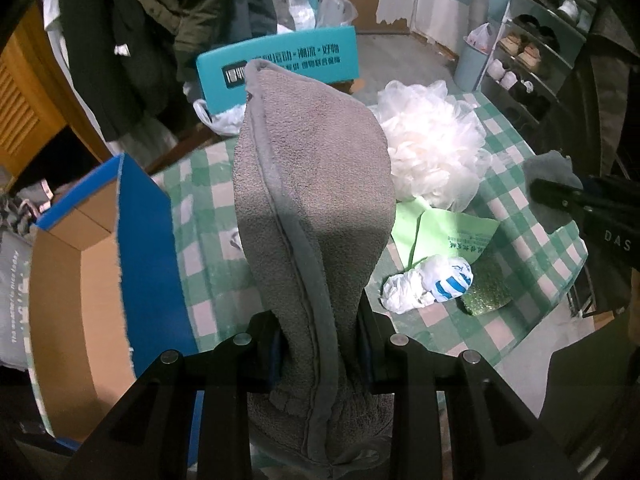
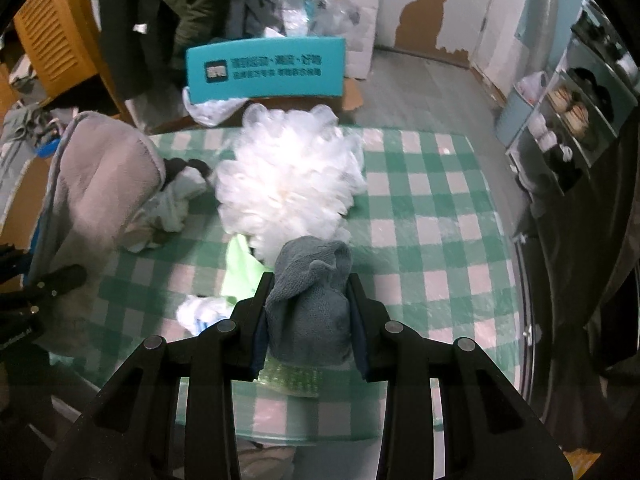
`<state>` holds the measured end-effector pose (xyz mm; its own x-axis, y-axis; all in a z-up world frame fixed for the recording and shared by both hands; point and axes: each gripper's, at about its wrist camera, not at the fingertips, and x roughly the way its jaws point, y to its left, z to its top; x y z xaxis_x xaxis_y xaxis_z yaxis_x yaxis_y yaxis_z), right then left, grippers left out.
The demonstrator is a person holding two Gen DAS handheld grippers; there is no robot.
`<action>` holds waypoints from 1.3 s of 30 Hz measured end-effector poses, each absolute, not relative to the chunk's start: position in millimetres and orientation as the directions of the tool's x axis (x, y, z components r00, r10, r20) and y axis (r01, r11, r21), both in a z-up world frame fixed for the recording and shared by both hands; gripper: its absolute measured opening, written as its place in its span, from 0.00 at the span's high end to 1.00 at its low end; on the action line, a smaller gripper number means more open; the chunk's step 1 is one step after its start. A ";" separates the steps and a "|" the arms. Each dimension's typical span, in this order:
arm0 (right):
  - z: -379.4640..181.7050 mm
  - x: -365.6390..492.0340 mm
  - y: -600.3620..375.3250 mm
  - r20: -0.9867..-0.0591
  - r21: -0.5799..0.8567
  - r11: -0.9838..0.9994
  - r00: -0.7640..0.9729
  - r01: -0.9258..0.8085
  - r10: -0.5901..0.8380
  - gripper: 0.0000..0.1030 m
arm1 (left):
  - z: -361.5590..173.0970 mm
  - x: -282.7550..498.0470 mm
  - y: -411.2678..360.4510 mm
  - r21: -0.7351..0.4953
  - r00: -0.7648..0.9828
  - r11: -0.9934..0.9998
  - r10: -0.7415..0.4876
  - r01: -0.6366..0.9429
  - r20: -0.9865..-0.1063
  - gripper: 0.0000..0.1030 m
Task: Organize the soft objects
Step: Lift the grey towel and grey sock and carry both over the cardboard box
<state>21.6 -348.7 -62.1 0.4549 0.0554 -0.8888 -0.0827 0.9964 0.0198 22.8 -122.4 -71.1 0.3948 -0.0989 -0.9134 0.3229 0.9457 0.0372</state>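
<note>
Left gripper (image 1: 322, 354) clamped on grey towel (image 1: 312, 184), held over the checkered table (image 1: 516, 184), blue-sided carton (image 1: 148, 248) at 9 o'clock. Right gripper (image 2: 308, 316) clamped on small blue-grey cloth (image 2: 310, 300). White mesh puff (image 2: 288, 176) at 12 o'clock, on table.
</note>
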 end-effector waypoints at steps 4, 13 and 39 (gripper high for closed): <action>-53.1 22.5 -332.0 -0.880 0.024 0.992 0.468 -0.122 0.079 0.68 | -62.0 19.3 -117.0 0.061 0.429 0.947 -0.086 0.317 -0.899 0.71; -35.0 28.8 -287.8 -0.862 0.051 0.975 0.483 -0.219 0.153 0.68 | -45.0 13.1 -95.0 0.102 0.489 0.951 -0.057 0.292 -0.870 0.71; -24.2 56.4 -142.9 -0.852 0.100 0.896 0.428 -0.433 0.302 0.68 | -16.7 0.1 19.8 0.129 0.588 0.990 0.068 0.062 -0.806 0.72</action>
